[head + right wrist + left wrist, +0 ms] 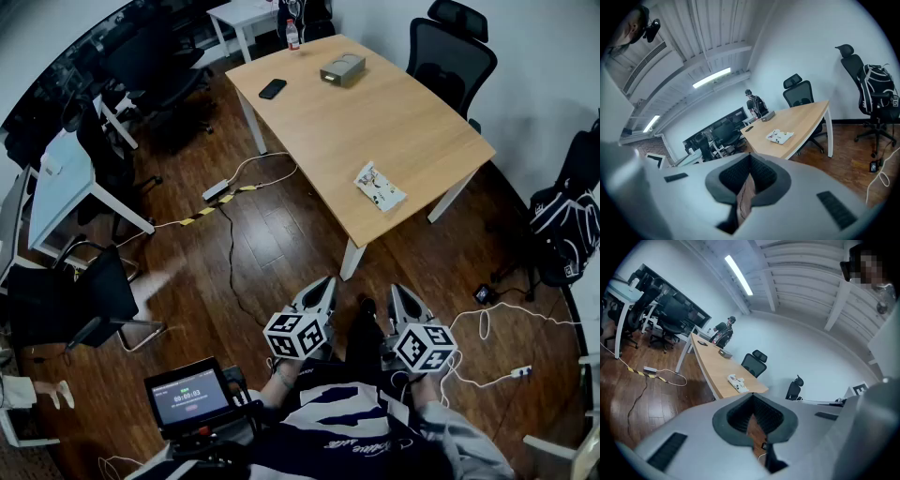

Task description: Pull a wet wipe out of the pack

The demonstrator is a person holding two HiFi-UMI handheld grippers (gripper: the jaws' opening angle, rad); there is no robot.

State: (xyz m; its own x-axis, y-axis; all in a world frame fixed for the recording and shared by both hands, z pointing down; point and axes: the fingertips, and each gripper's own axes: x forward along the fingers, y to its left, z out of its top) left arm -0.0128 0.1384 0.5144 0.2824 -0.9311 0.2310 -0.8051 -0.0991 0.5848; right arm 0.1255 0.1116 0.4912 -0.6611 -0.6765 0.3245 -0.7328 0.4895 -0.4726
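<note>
The wet wipe pack (pixel 380 186), white with a printed pattern, lies flat near the front right edge of the wooden table (pixel 403 122). It also shows in the left gripper view as the pack (pixel 738 383) and in the right gripper view as the pack (pixel 779 136), far ahead of both. My left gripper (pixel 325 284) and right gripper (pixel 396 291) hang side by side over the floor, well short of the table. Both are shut and hold nothing. Their tips meet in the left gripper (pixel 752 396) and the right gripper (pixel 750 156).
A black phone (pixel 273 88), a grey box (pixel 342 69) and a bottle (pixel 292 35) sit at the table's far end. Office chairs (pixel 450 52) stand behind it. Cables and a power strip (pixel 217 190) run across the wood floor. A backpack (pixel 562 230) is at the right.
</note>
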